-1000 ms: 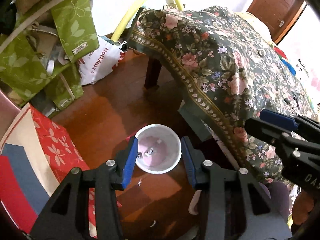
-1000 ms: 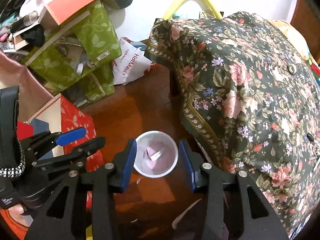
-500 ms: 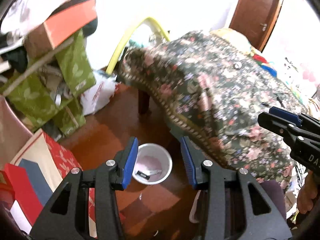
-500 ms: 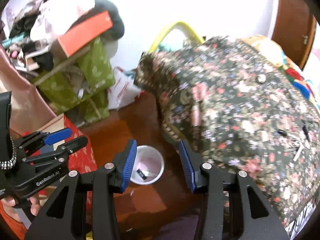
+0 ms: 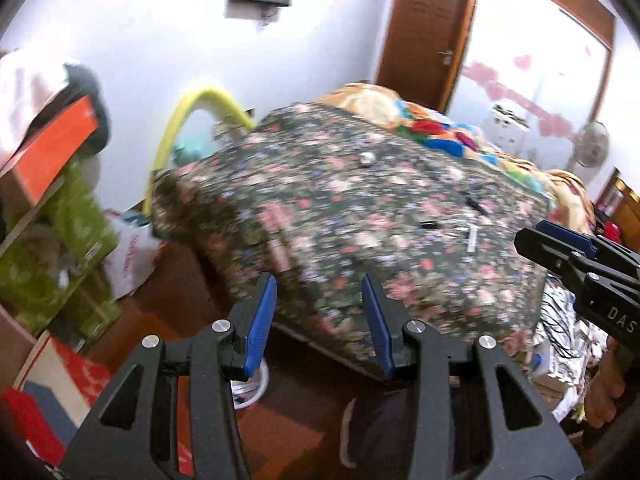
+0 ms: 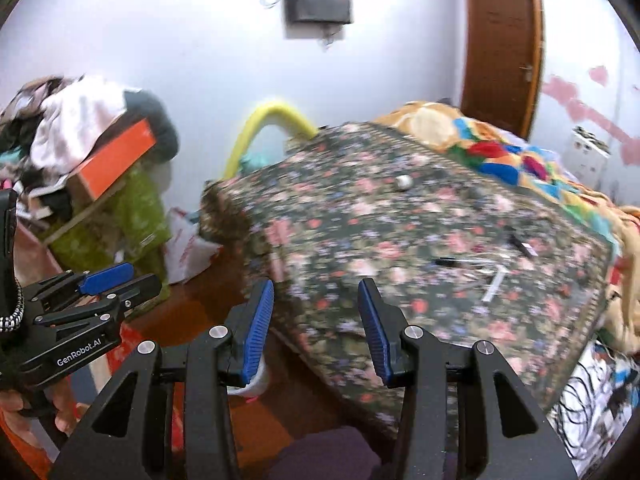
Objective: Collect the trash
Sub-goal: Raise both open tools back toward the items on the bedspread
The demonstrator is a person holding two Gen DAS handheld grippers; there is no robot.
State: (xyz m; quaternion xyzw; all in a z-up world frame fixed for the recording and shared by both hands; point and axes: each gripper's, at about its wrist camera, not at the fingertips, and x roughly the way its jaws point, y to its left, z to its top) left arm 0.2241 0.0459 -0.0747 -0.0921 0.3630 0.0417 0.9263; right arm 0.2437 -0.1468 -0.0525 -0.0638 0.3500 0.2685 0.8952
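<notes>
We hold both claws above the floor at the corner of the table, and neither grips anything. The left claw (image 5: 318, 318) stands parted, its ribbed blue pads bare with only blurred cloth behind the gap; the right claw (image 6: 316, 326) stands parted the same way and is likewise empty.

The table (image 6: 420, 240) wears a dark floral cloth, soft and draped, with a patterned border hanging over its edge. On that cloth lie the small pieces we take for trash: a crumpled ball of foil (image 6: 403, 182), round and shiny, near the far side; a dark pen-like stick (image 6: 450, 262), its long axis running left to right; a pale strip (image 6: 495, 283) tilted on a diagonal just to the right of it; and a short dark piece (image 6: 522, 245) farther right, also slanted. All are motion-blurred, so we cannot tell their material for sure.

The white round bin (image 5: 256, 384) sits on the reddish wooden floor (image 6: 208, 300) beside the table's corner, mostly hidden behind the left finger in each wrist view; what it contains we cannot make out.

To the left are green leaf-print bags (image 6: 136, 220), an orange box (image 6: 116, 160) under heaped clothes, and a white plastic bag (image 5: 130, 256). A yellow hoop (image 6: 272, 120) arches behind the table.
</notes>
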